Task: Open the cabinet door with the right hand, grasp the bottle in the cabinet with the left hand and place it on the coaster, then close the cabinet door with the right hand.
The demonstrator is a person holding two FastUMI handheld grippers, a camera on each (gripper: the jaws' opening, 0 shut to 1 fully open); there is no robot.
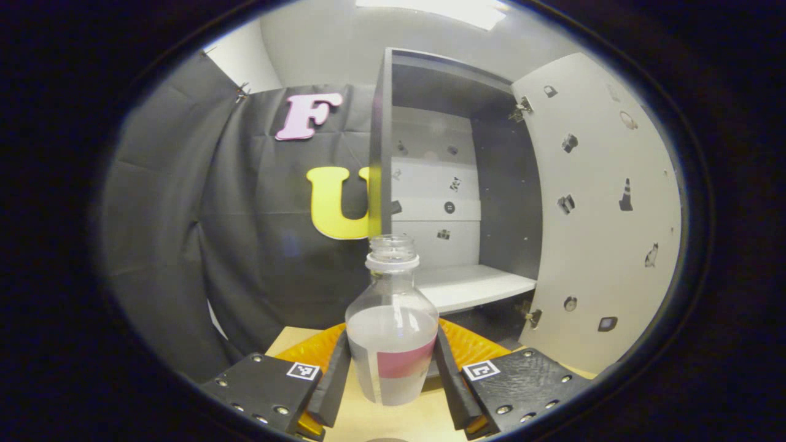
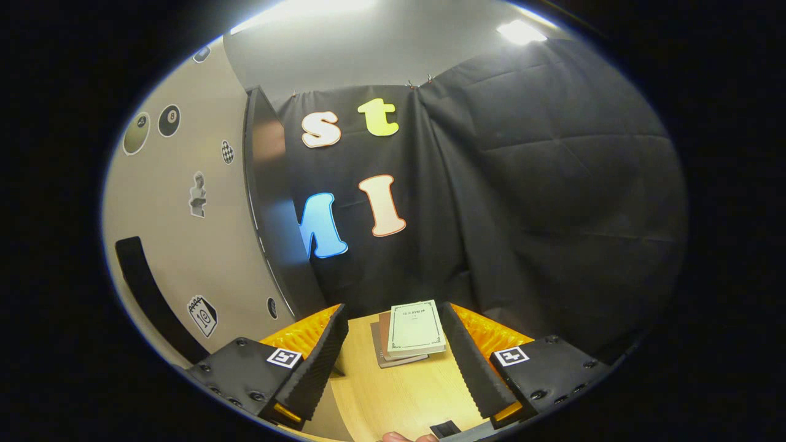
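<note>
Carrying the bottle (image 1: 392,344) pinched in the left gripper (image 1: 393,383), cabinet (image 1: 448,184) at twelve o'clock: keep it upright, capless. Right gripper (image 2: 396,368) fingers spread, empty.

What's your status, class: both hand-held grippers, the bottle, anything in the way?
Left hand-held gripper shut on bottle, bottle out of cabinet. Right hand-held gripper open, holding nothing. Cabinet door open. Books on table ahead of right.

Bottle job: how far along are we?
Done: the cabinet door stands open. In hand: the left gripper is shut on the uncapped bottle, out of the cabinet, above the table. Left: set it on the coaster, then close the door with the open right gripper.
</note>
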